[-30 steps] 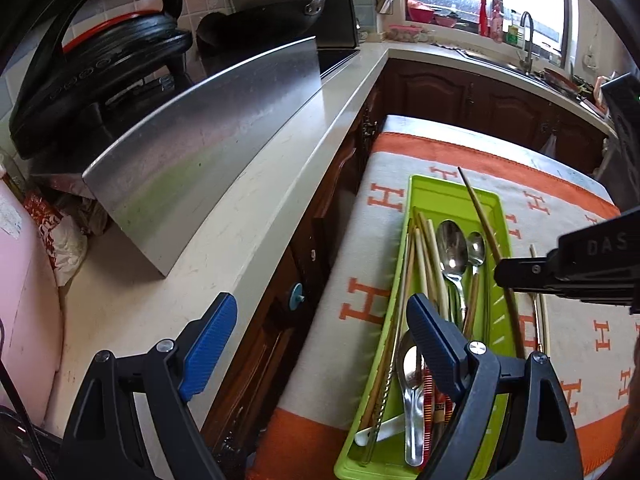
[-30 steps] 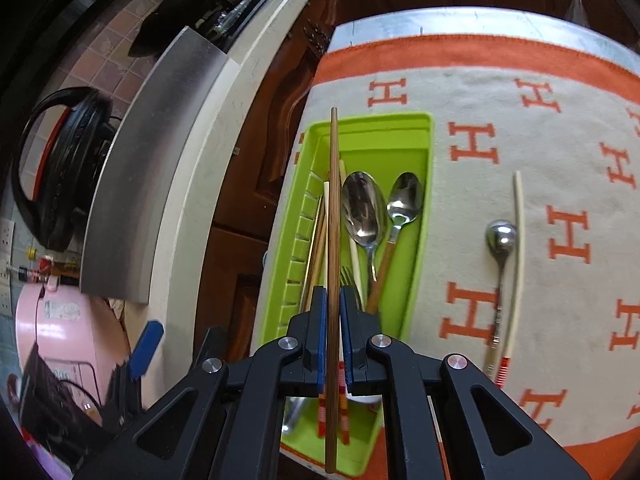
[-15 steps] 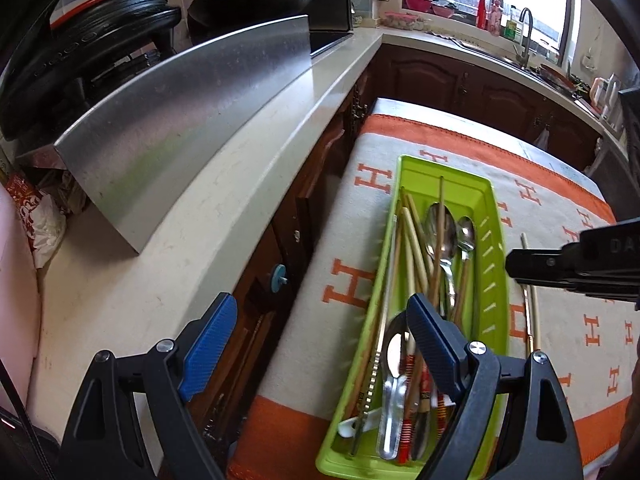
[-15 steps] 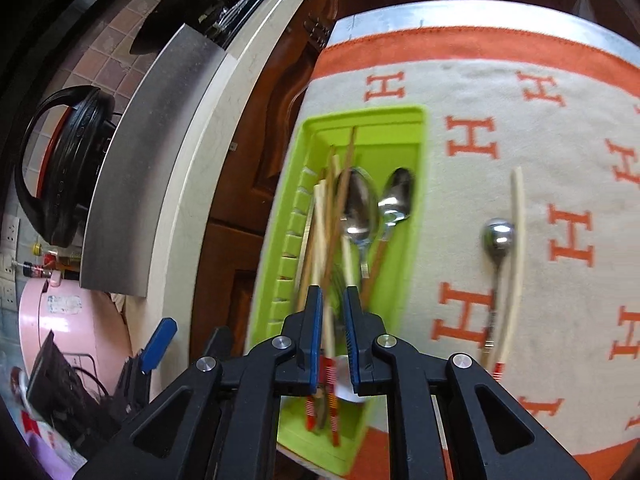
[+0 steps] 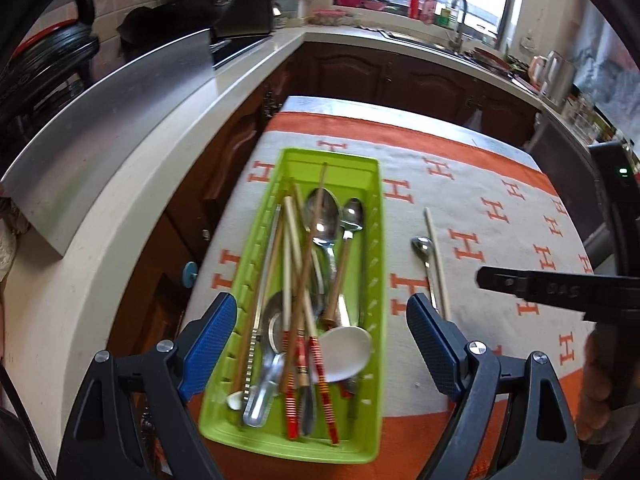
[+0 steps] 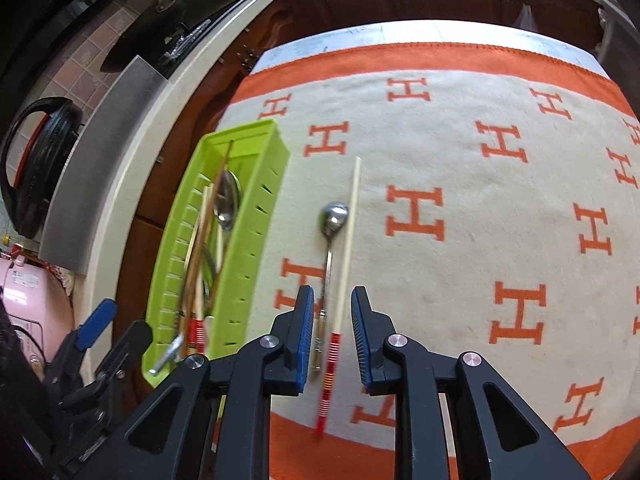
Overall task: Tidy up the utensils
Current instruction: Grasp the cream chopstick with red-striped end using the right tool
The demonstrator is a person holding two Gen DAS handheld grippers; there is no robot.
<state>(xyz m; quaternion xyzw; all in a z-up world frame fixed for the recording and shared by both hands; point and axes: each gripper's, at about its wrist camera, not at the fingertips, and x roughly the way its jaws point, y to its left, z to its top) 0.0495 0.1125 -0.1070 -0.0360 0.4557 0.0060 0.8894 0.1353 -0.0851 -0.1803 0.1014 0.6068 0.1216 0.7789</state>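
Observation:
A green tray (image 5: 372,240) holds several spoons and chopsticks, with a long brown chopstick (image 5: 310,248) lying across them. My left gripper (image 5: 320,344) hangs open above the tray's near end, with nothing between its fingers. To the right of the tray (image 6: 256,216), a small metal spoon (image 6: 333,216) and a cream chopstick with a red-striped end (image 6: 348,240) lie side by side on the cloth. My right gripper (image 6: 332,336) hovers over their handle ends. Its jaws are opening; the chopstick shows between them, and the pads do not press on it.
A white cloth with orange H marks (image 6: 480,220) covers the table. A pale counter (image 5: 120,240) with a steel panel (image 5: 120,120) runs along the left across a gap. Brown cabinets and a sink (image 5: 460,20) stand at the back. A hand (image 5: 600,392) holds the right gripper.
My right gripper let go of the brown chopstick, which now lies in the tray, and moved right over the loose spoon and chopstick. The left gripper swung from the counter edge to over the tray.

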